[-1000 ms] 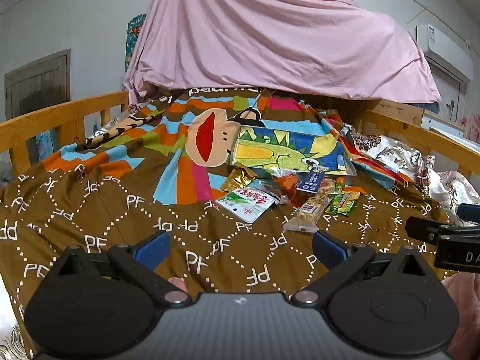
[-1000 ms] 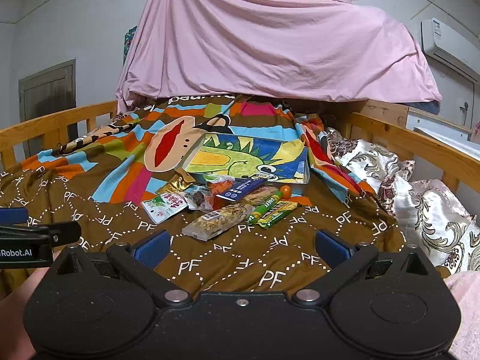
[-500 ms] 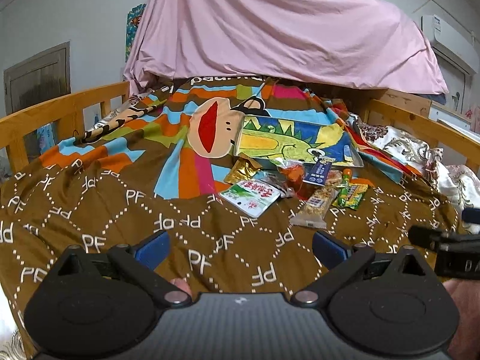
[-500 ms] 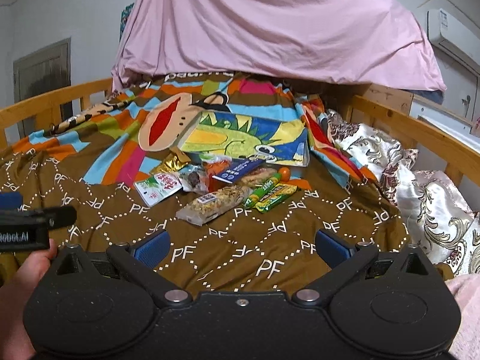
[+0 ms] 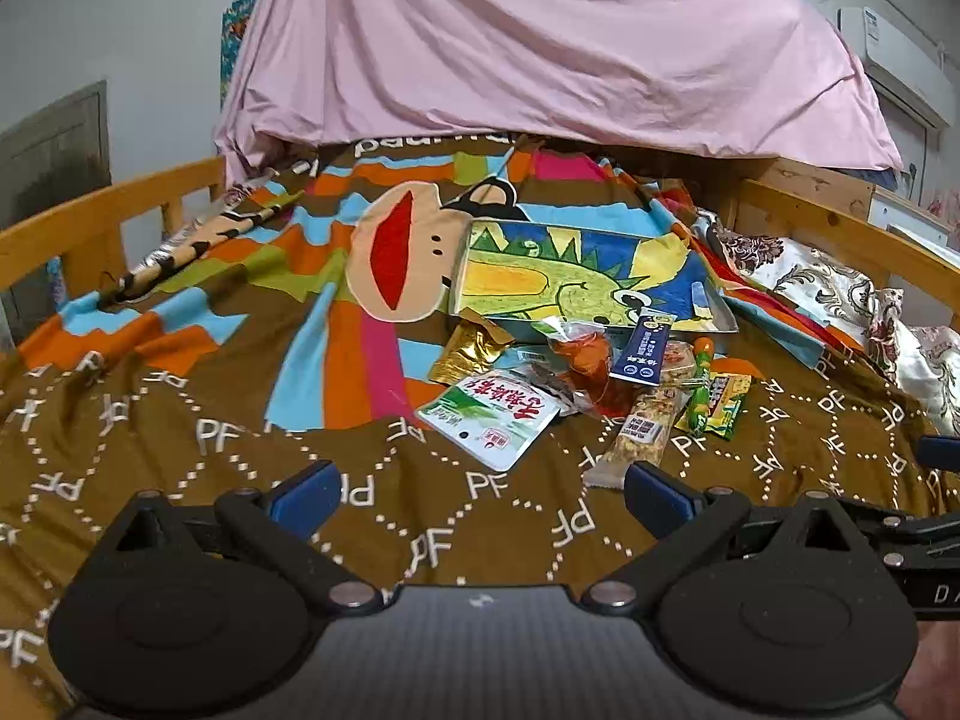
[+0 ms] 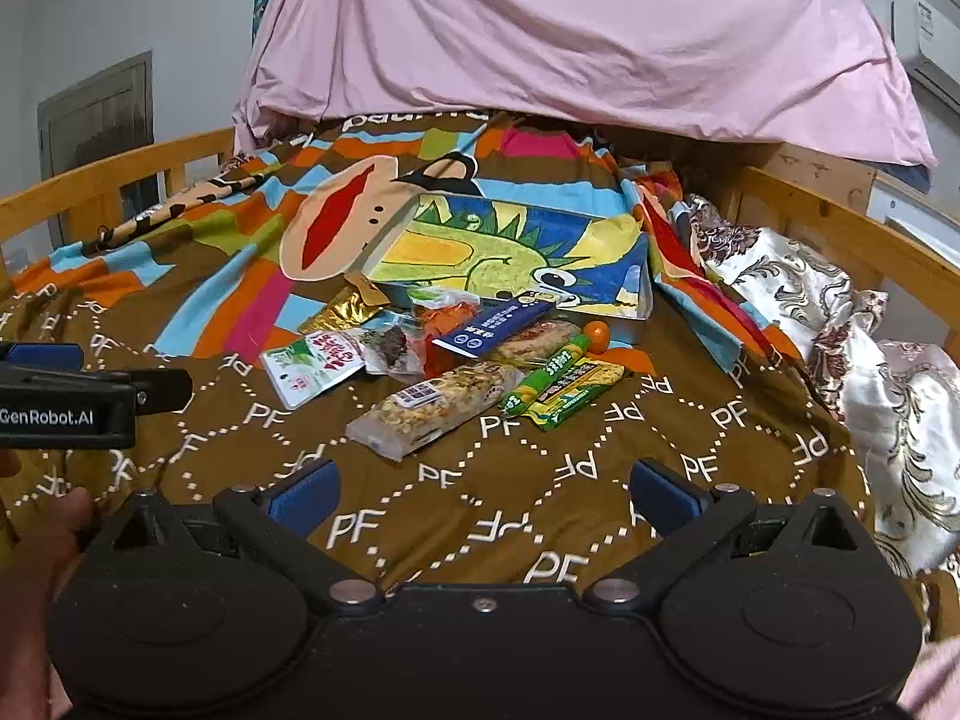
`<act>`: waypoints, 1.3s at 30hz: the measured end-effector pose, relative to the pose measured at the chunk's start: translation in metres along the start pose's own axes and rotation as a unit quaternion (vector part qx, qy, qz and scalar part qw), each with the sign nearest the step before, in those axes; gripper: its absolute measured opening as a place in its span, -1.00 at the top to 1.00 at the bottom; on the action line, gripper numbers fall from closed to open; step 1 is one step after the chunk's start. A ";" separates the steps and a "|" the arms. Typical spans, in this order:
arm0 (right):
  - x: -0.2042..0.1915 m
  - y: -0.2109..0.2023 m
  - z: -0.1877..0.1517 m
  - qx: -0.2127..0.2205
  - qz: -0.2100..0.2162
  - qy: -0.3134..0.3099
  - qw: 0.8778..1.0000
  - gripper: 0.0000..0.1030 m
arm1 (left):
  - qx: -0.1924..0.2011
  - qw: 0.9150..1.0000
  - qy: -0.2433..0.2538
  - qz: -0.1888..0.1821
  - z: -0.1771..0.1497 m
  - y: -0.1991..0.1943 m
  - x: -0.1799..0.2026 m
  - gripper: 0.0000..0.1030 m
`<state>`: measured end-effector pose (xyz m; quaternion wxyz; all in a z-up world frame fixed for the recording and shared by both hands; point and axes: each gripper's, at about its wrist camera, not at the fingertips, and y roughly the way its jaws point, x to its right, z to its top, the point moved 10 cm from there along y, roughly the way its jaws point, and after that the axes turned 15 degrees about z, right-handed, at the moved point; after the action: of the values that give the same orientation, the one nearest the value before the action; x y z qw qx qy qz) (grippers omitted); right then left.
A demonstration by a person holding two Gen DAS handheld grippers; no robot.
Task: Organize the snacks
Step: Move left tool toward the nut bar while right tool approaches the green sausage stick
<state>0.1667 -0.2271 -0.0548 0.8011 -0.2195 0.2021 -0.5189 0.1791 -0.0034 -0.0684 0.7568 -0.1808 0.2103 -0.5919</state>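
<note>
Several snack packets lie in a heap on the brown blanket in front of a flat box (image 5: 576, 282) (image 6: 510, 252) with a green dinosaur drawing. Nearest are a white-green pouch (image 5: 489, 417) (image 6: 312, 366), a clear cereal bar (image 5: 639, 432) (image 6: 435, 402) and green-yellow sticks (image 5: 717, 396) (image 6: 564, 384). Behind them sit a gold packet (image 5: 468, 348) (image 6: 345, 309), an orange bag (image 5: 579, 351) (image 6: 447, 312) and a dark blue packet (image 5: 642, 348) (image 6: 498, 324). My left gripper (image 5: 480, 492) is open, short of the pouch. My right gripper (image 6: 480, 489) is open, short of the cereal bar. Both hold nothing.
Wooden bed rails (image 5: 102, 222) (image 6: 840, 228) run along both sides. A pink sheet (image 5: 540, 42) drapes over the far end. A patterned satin cushion (image 6: 840, 324) lies by the right rail. The other gripper shows at each view's edge, with a hand (image 6: 36, 540) below it.
Both grippers have moved forward and lower toward the snack heap, which now looks larger and nearer. Both stay open; the snacks have not shifted.
</note>
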 end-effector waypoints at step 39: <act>0.114 0.159 0.053 -0.048 0.030 -0.033 0.998 -0.99 | -0.050 0.966 0.190 -0.167 0.008 0.126 0.148 -0.99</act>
<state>0.3573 -0.2660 -0.1113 0.8109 -0.2683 0.2066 -0.4773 0.3183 -0.1177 -0.1427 0.5831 -0.1353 0.3470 -0.7220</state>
